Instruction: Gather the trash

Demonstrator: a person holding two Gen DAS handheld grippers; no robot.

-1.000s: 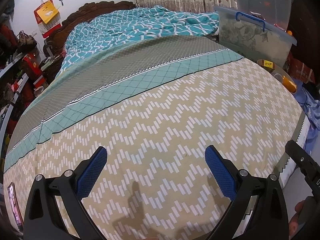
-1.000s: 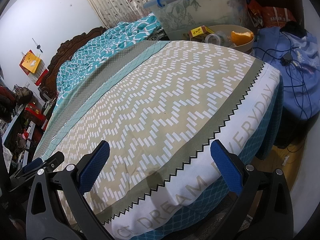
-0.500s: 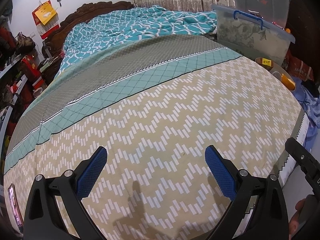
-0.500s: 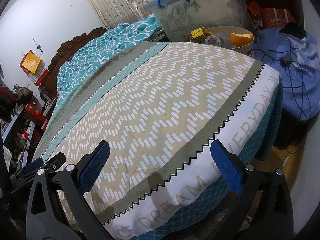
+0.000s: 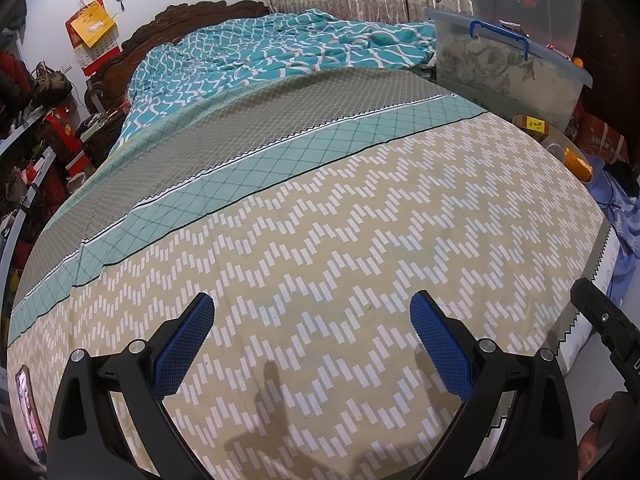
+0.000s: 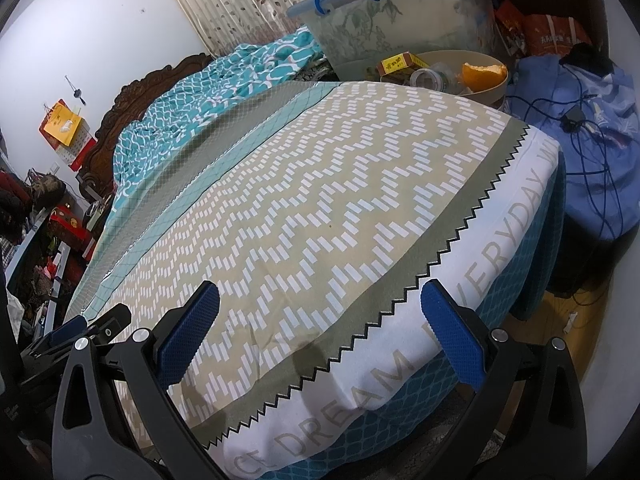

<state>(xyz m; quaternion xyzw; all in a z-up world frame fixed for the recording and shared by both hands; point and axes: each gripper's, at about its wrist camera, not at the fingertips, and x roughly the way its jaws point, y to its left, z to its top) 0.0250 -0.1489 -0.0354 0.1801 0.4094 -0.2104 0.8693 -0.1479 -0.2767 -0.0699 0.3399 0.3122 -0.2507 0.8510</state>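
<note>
A round tan bin stands beyond the far corner of the bed and holds an orange peel, a small yellow and red box and a clear plastic piece. In the left wrist view the same bin peeks past the bed's right edge. My left gripper hovers open over the zigzag bedspread, with nothing between its blue pads. My right gripper is open over the bed's foot edge, also holding nothing. No loose trash shows on the bedspread.
A clear lidded storage tub with blue handles sits behind the bin. A crumpled teal quilt lies near the headboard. Blue cloth with tangled cables lies right of the bed. Cluttered shelves line the left. A phone lies at lower left.
Both grippers stay open and drift slightly back from the bed; the scene shifts a little in each view. Nothing was picked up or released.
</note>
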